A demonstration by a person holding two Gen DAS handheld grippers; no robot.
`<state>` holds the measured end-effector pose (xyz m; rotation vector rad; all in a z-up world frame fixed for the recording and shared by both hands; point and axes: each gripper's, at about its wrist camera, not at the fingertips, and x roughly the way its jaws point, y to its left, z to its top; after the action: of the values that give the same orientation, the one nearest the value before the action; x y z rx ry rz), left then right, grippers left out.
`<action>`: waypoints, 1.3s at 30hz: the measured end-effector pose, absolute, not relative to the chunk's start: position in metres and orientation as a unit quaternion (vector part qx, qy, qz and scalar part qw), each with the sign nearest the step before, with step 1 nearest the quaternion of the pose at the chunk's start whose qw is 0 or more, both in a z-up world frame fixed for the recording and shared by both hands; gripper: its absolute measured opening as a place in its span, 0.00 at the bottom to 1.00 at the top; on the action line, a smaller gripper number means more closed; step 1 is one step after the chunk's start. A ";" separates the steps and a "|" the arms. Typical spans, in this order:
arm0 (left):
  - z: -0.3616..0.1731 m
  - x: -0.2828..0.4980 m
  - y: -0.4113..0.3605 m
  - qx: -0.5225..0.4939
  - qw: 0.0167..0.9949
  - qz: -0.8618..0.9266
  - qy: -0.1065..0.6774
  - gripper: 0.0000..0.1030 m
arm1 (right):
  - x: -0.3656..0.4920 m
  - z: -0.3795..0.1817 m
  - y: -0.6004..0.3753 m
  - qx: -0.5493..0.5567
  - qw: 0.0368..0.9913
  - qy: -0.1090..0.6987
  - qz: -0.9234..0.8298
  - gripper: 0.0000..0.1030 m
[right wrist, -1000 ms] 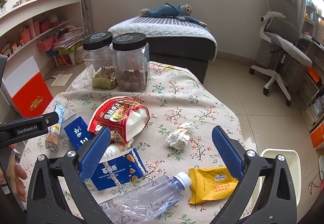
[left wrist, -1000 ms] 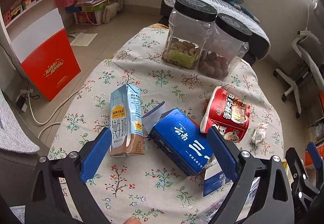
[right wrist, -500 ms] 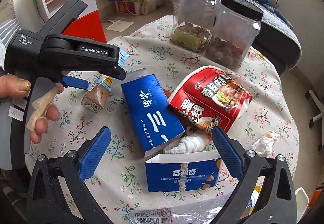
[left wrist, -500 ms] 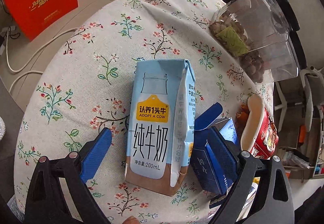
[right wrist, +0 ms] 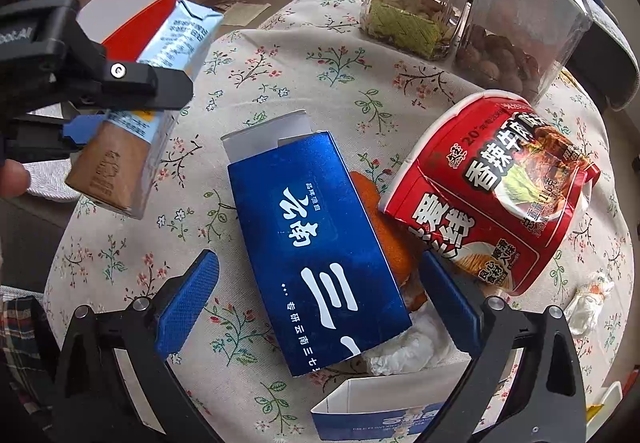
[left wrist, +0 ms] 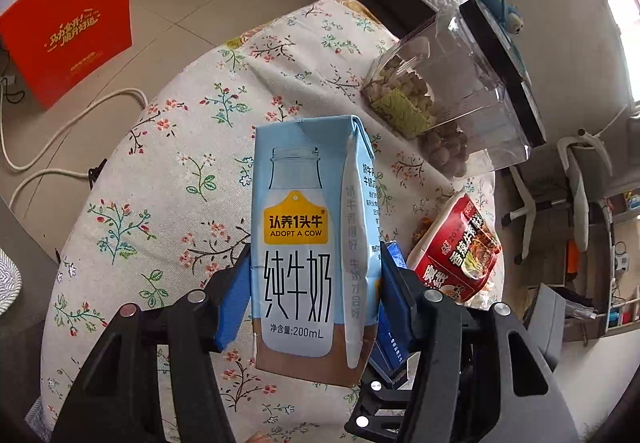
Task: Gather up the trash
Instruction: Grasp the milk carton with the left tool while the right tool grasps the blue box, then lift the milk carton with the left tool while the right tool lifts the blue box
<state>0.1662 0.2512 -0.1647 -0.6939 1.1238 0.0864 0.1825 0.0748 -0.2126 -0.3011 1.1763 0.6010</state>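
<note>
Milk carton point(left wrist: 308, 243) sits between the blue pads of the left gripper point(left wrist: 314, 295), whose jaws are closing on its two sides, and in the right view it looks tilted above the floral cloth point(right wrist: 280, 83). Right gripper point(right wrist: 320, 303) is wide open over the blue box point(right wrist: 316, 243), not touching it. Beside the box lies a red noodle cup point(right wrist: 492, 195), with two jars point(right wrist: 460, 3) behind.
</note>
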 end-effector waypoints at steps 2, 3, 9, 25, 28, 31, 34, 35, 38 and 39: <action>-0.153 0.164 0.252 -0.318 0.798 0.036 0.510 0.56 | 0.186 -0.219 0.075 -0.135 0.778 0.551 0.270 0.92; -0.149 0.163 0.253 -0.320 0.800 0.033 0.507 0.56 | 0.186 -0.221 0.076 -0.137 0.779 0.551 0.265 0.86; -0.139 0.159 0.257 -0.308 0.811 0.045 0.496 0.56 | 0.188 -0.209 0.069 -0.088 0.791 0.548 0.259 0.61; -0.079 0.131 0.225 -0.261 0.876 0.049 0.402 0.56 | 0.164 -0.111 0.019 0.020 0.875 0.412 0.252 0.60; -0.066 0.123 0.212 -0.252 0.889 0.044 0.380 0.56 | 0.160 -0.103 0.006 0.048 0.882 0.398 0.249 0.61; -0.055 0.116 0.201 -0.239 0.899 0.042 0.364 0.56 | 0.156 -0.093 -0.005 0.066 0.890 0.379 0.245 0.61; -0.048 0.113 0.189 -0.231 0.907 0.037 0.351 0.56 | 0.150 -0.084 -0.017 0.075 0.898 0.362 0.240 0.61; -0.046 0.111 0.186 -0.228 0.909 0.036 0.348 0.56 | 0.148 -0.081 -0.020 0.074 0.901 0.356 0.237 0.61; -0.043 0.111 0.177 -0.223 0.914 0.034 0.338 0.56 | 0.143 -0.077 -0.029 0.072 0.910 0.336 0.233 0.61; -0.042 0.111 0.174 -0.221 0.916 0.034 0.334 0.56 | 0.141 -0.075 -0.033 0.073 0.912 0.330 0.232 0.61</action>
<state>0.1105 0.1744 -0.0423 -0.4554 0.6867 0.0703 0.1413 -0.0325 -0.0750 0.1505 0.6790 0.4782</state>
